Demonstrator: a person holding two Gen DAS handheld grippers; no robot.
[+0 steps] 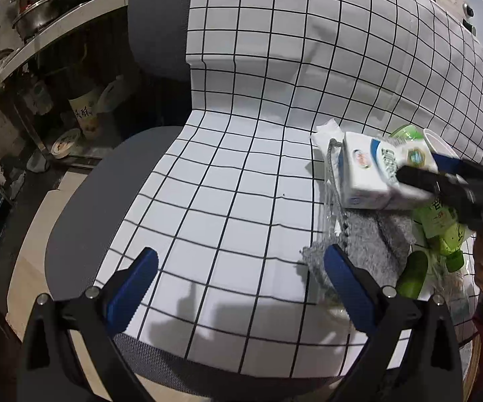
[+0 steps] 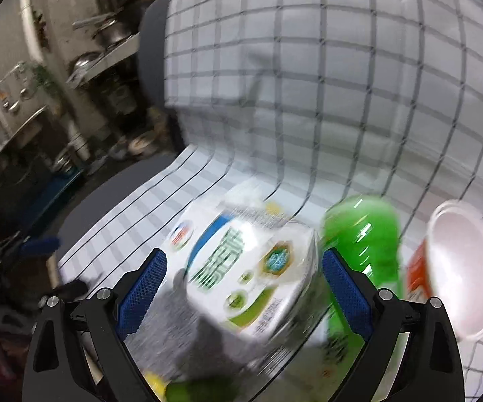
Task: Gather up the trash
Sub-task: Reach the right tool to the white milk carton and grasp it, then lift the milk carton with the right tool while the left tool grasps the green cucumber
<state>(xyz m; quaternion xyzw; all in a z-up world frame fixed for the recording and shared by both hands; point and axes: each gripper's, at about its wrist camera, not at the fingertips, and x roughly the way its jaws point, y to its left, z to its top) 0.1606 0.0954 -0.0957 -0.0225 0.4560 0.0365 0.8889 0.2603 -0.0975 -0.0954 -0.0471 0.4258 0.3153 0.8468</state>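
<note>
A white milk carton (image 1: 375, 171) with blue and green print lies on a pile of trash at the right of a checked cloth (image 1: 241, 134). In the right wrist view the carton (image 2: 244, 268) sits between the wide-apart blue pads of my right gripper (image 2: 243, 274), which is open; the view is blurred. The right gripper's black fingers (image 1: 442, 184) reach over the carton in the left wrist view. My left gripper (image 1: 241, 281) is open and empty over the cloth, left of the pile. A green bottle (image 2: 358, 234) and a paper cup (image 2: 459, 268) lie to the carton's right.
A grey knitted cloth (image 1: 368, 244), clear plastic wrap and a white tissue (image 1: 325, 134) lie in the pile. The checked cloth covers a grey chair (image 1: 84, 207). Metal shelves with pots and bowls (image 1: 40, 77) stand at the left.
</note>
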